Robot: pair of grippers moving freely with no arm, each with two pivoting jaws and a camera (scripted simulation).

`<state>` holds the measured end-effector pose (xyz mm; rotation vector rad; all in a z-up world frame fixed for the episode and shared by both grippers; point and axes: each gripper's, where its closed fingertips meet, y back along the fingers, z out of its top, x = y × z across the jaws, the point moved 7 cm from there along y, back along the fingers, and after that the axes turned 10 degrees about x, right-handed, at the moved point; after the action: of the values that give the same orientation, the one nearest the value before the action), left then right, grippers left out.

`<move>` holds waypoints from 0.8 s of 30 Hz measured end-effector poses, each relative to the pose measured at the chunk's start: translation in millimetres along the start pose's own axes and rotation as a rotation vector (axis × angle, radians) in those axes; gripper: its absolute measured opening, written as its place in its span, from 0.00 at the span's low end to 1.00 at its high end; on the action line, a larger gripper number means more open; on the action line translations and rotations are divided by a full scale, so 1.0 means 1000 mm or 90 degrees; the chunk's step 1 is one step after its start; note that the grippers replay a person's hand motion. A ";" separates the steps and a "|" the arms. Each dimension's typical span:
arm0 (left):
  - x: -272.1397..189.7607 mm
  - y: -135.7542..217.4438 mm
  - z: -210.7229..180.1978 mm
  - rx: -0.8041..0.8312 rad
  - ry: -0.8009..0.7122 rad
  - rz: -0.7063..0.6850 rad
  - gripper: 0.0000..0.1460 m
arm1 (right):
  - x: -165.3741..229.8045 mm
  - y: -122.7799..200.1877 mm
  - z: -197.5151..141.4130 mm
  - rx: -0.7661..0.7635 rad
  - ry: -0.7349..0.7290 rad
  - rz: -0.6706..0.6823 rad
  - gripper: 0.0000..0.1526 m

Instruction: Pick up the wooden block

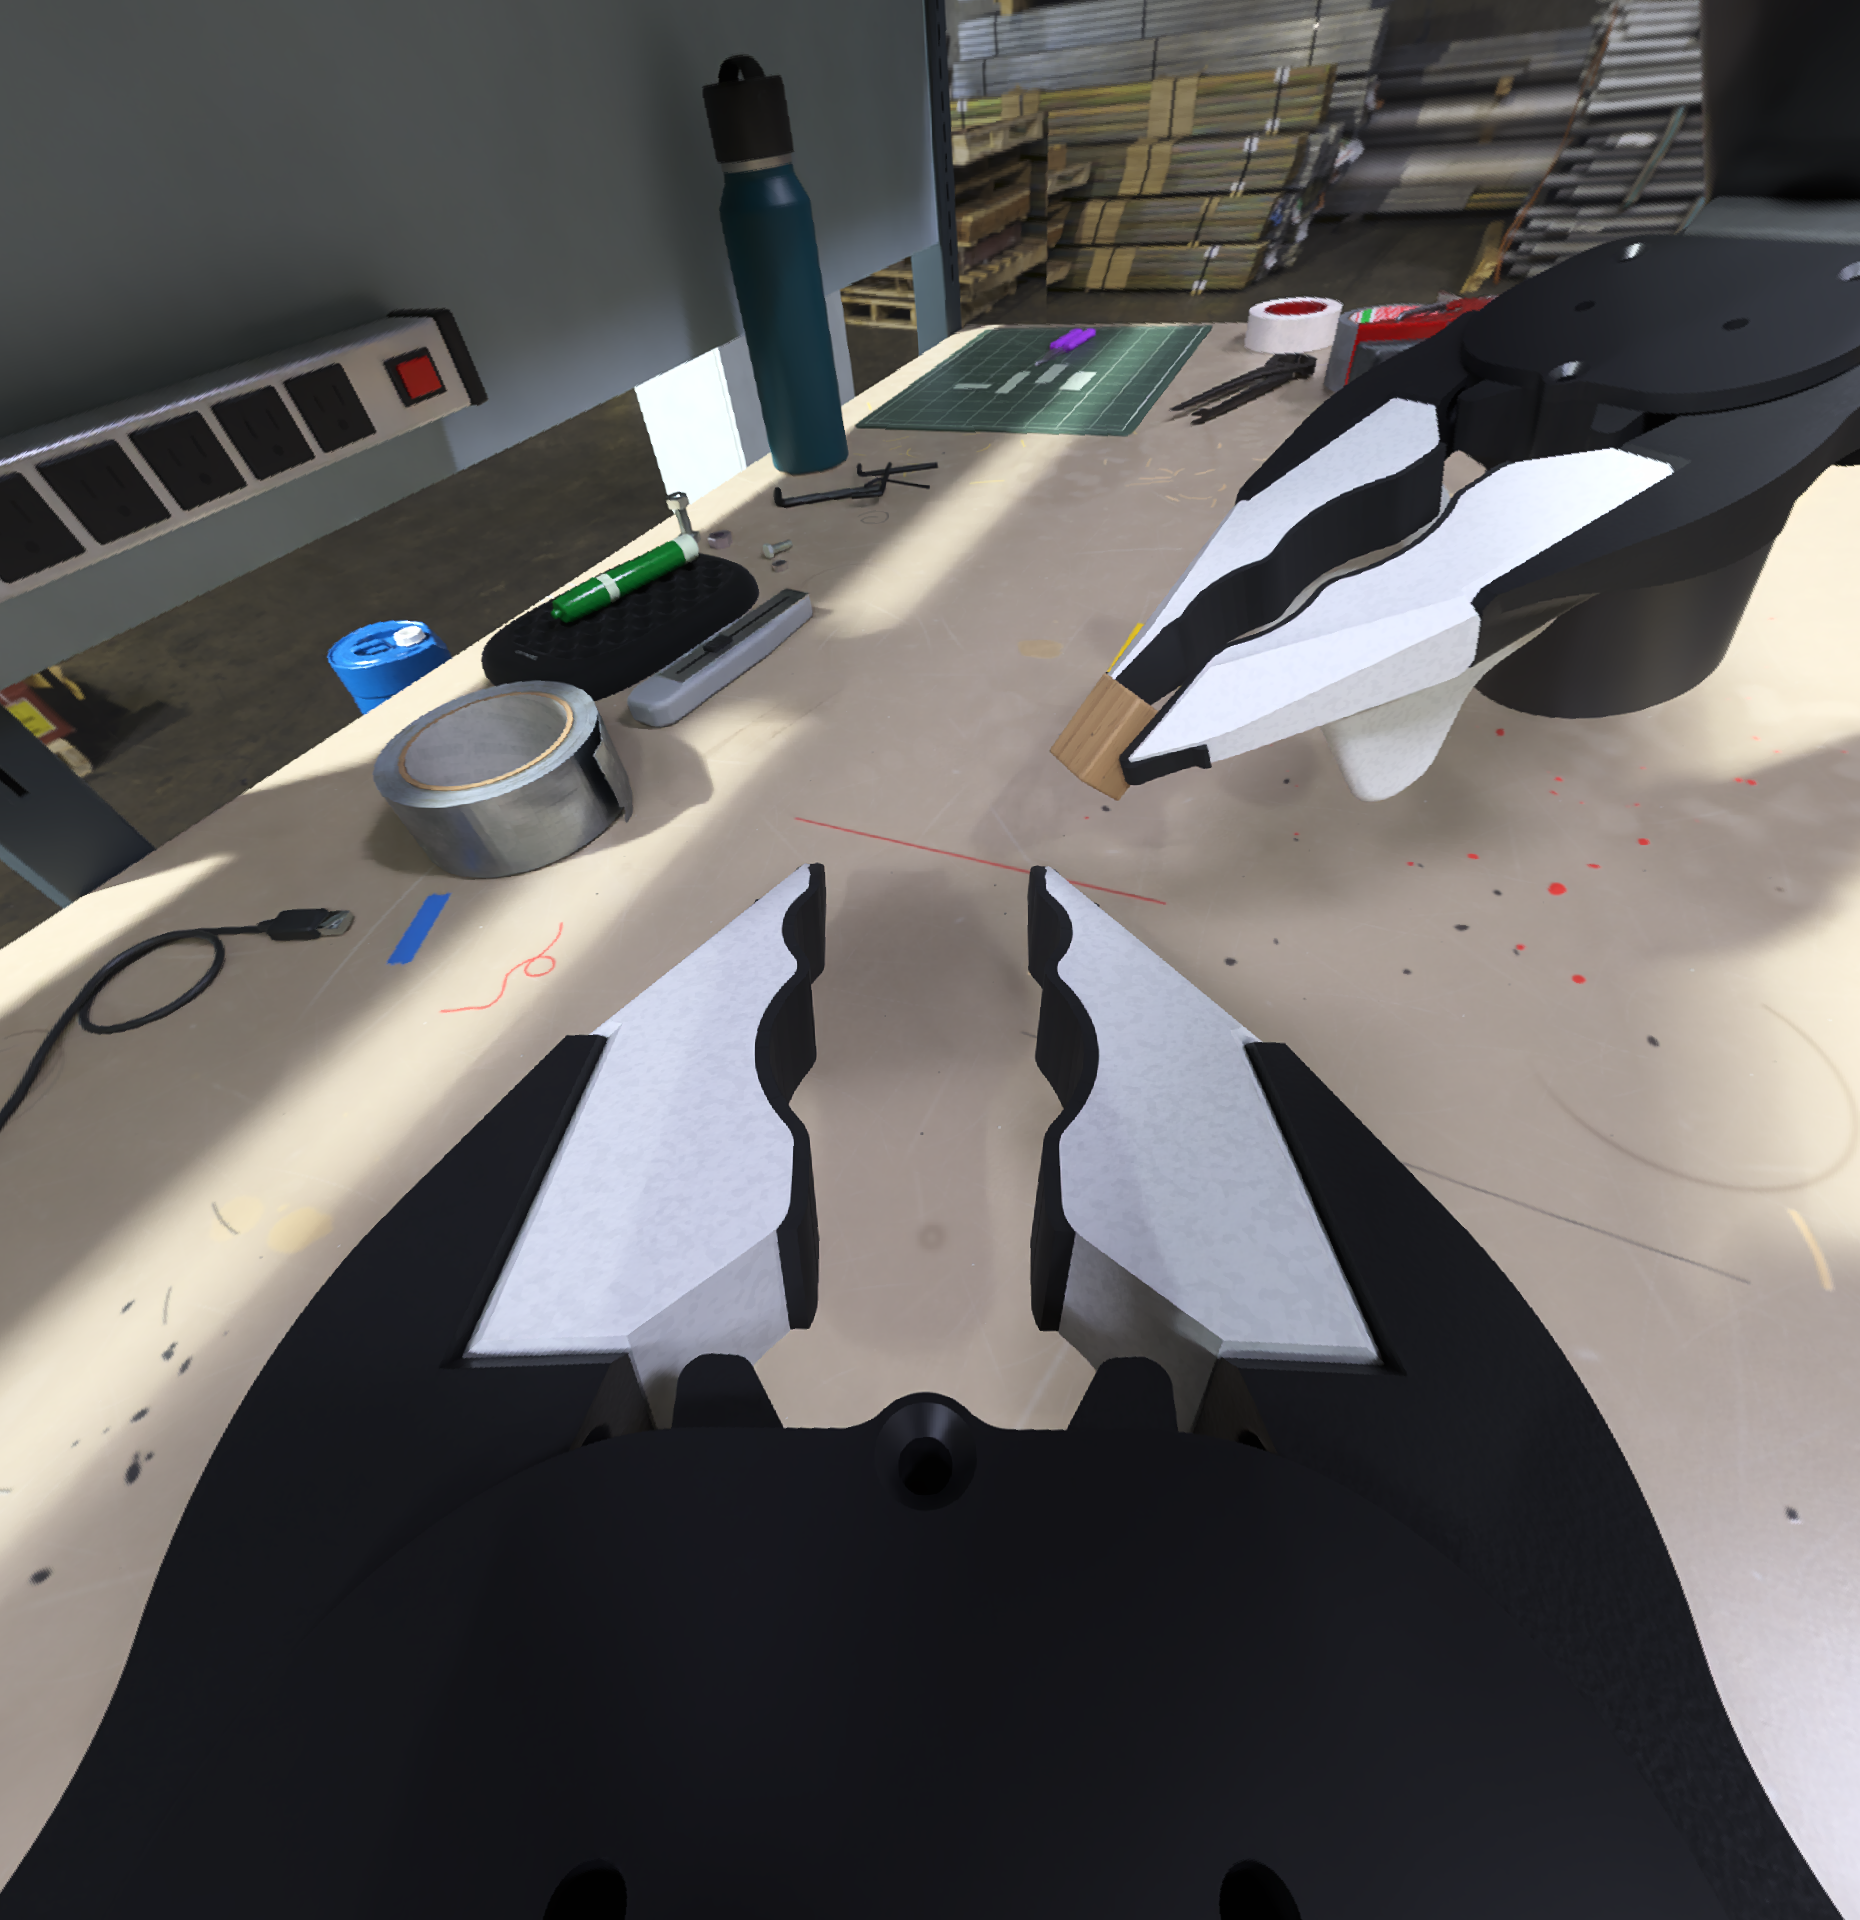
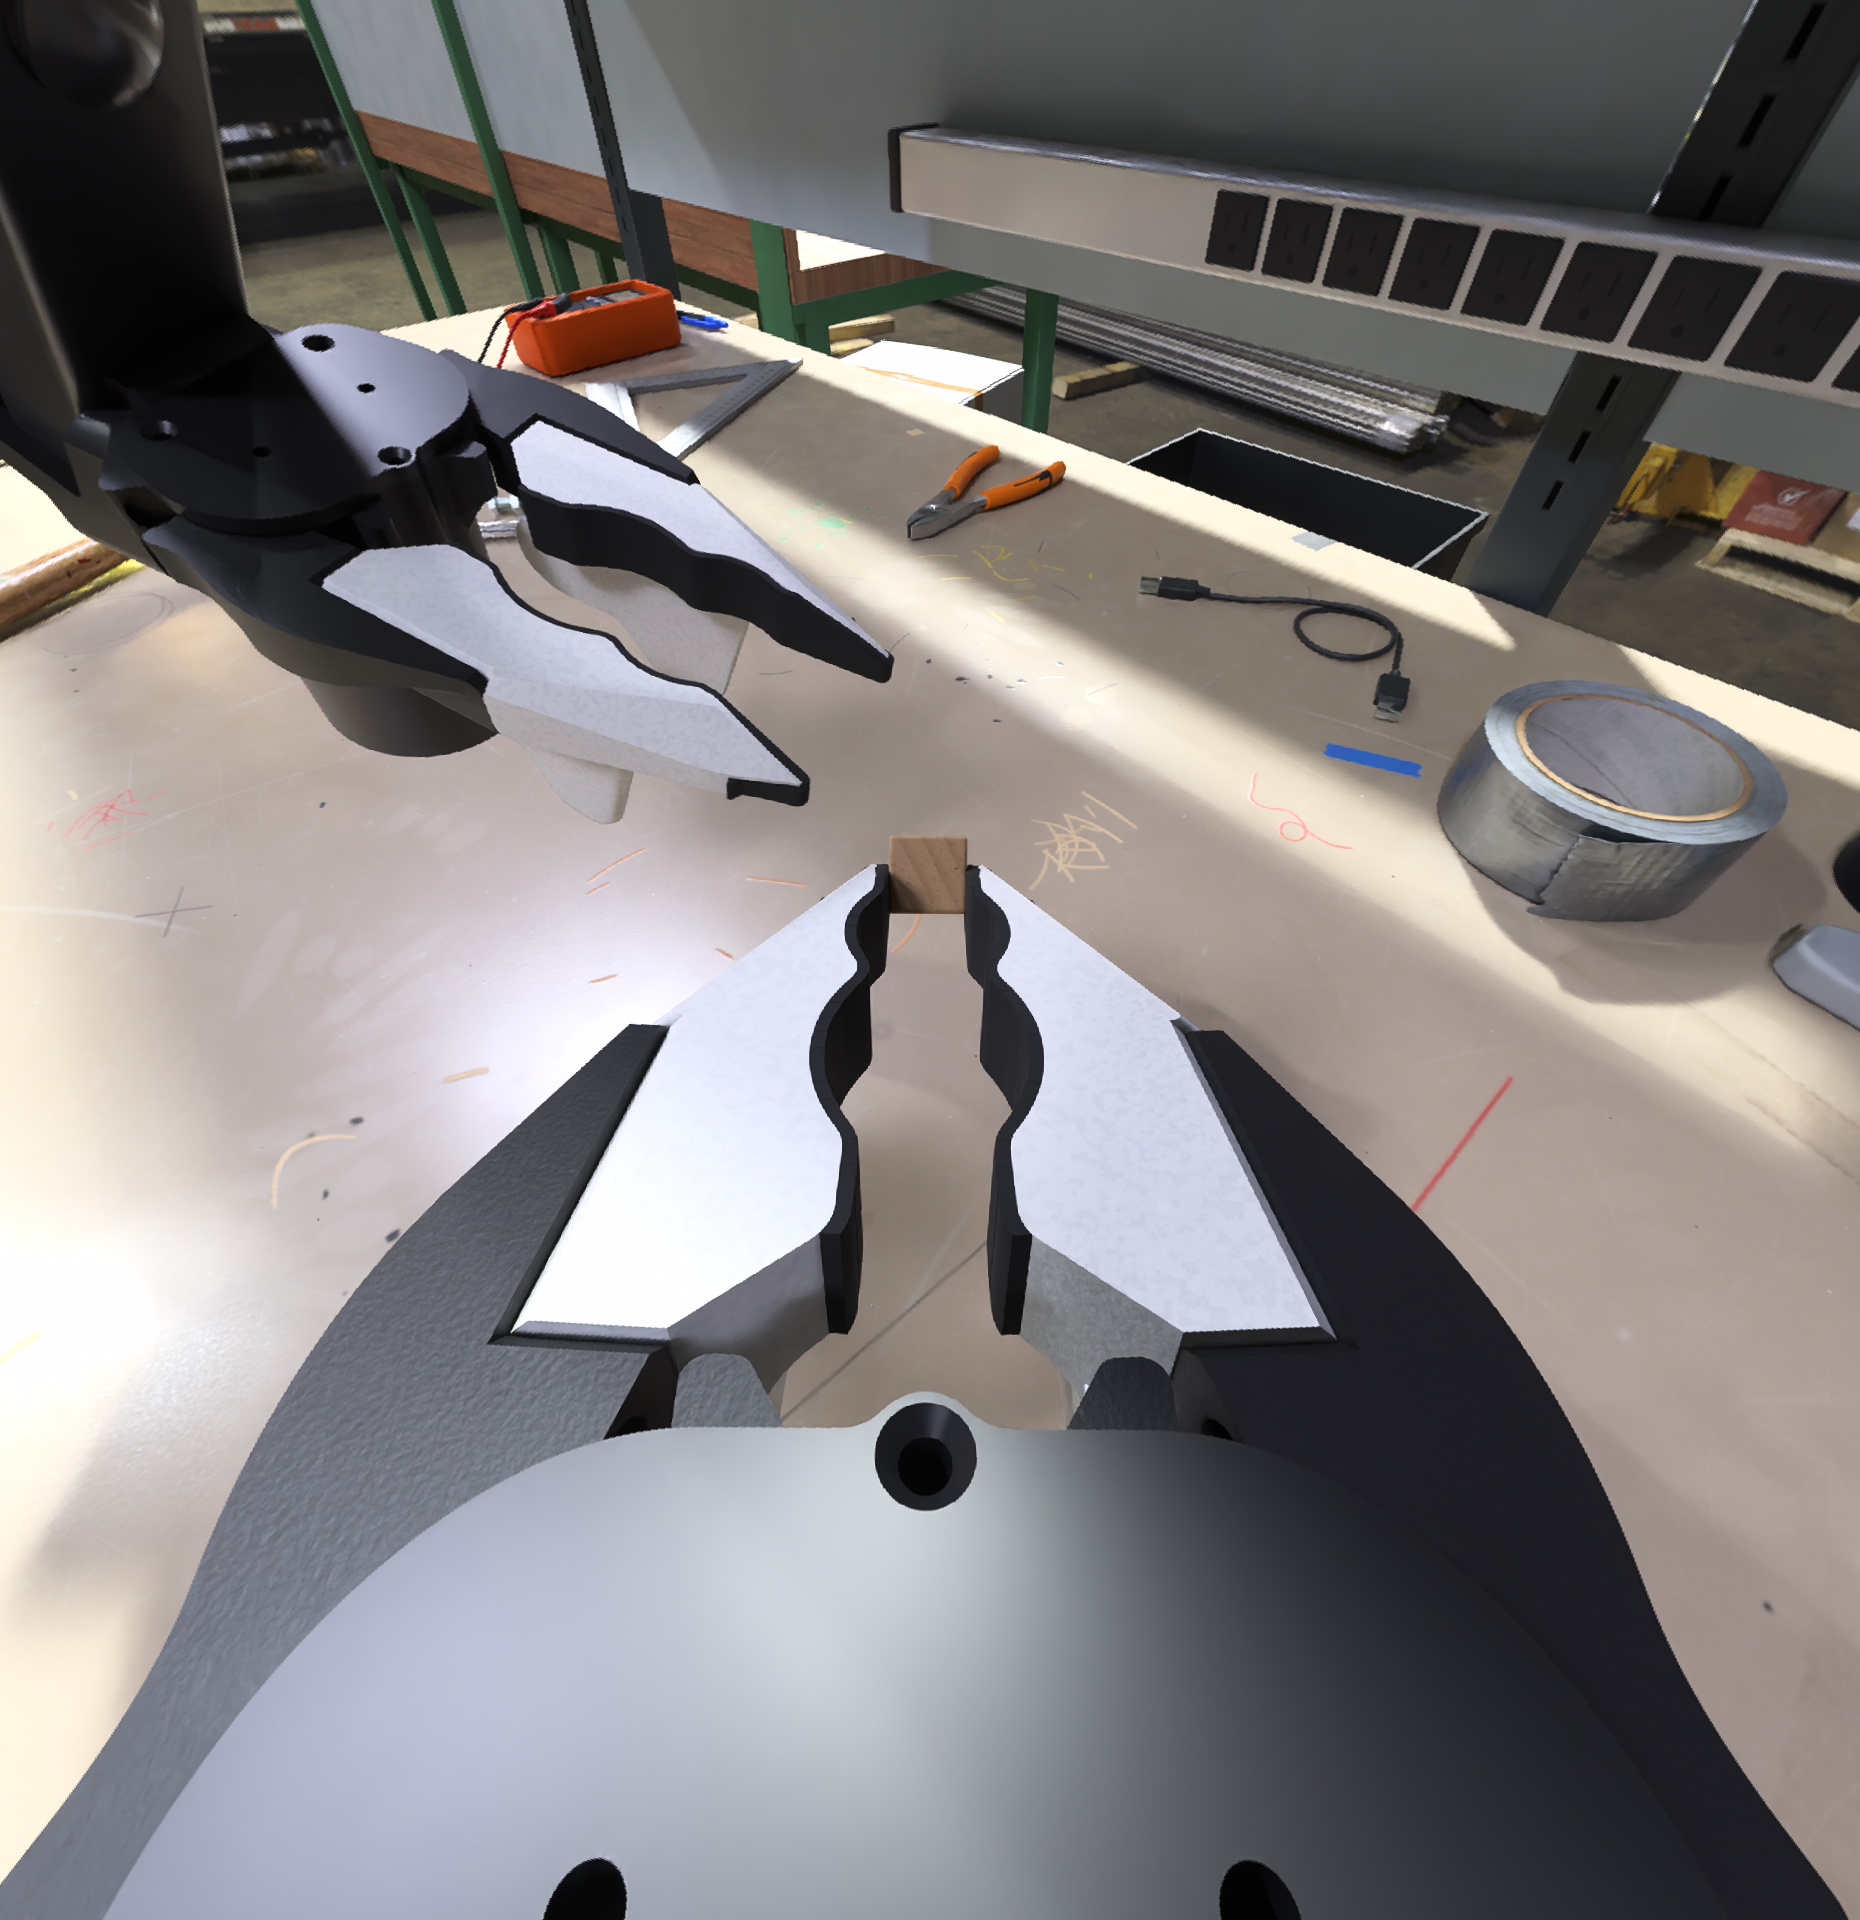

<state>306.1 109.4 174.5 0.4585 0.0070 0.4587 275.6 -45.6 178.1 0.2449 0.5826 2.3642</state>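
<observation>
The small wooden block (image 2: 928, 875) sits clamped between the fingertips of my right gripper (image 2: 928, 885), which is shut on it low over the tan workbench (image 2: 386, 1039). I cannot tell whether the block touches the bench. In the left wrist view the block (image 1: 1097, 736) shows at the tips of the right gripper (image 1: 1128, 732), at the right. My left gripper (image 1: 926, 883) is open and empty, its tips a short way in front of the block. It also shows in the right wrist view (image 2: 848, 727), up and to the left of the block.
A roll of grey duct tape (image 1: 500, 774) stands at the left, with a black USB cable (image 1: 157, 977), a black pad holding a green marker (image 1: 625, 582) and a teal bottle (image 1: 780, 281). Orange pliers (image 2: 983, 494), an orange meter (image 2: 593, 327) and a black bin (image 2: 1310, 499) lie farther off.
</observation>
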 end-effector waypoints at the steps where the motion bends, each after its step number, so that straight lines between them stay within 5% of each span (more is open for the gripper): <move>1: 0.000 0.000 0.000 0.001 -0.001 0.003 0.27 | 0.001 0.000 0.000 0.000 0.002 0.001 0.09; 24: -0.005 -0.002 0.001 -0.003 -0.016 0.018 0.26 | 0.008 0.001 0.004 -0.003 0.038 -0.002 0.09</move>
<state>302.4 105.5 173.8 0.4595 -0.0254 0.4811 270.3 -40.3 182.0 0.1709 0.6053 2.3764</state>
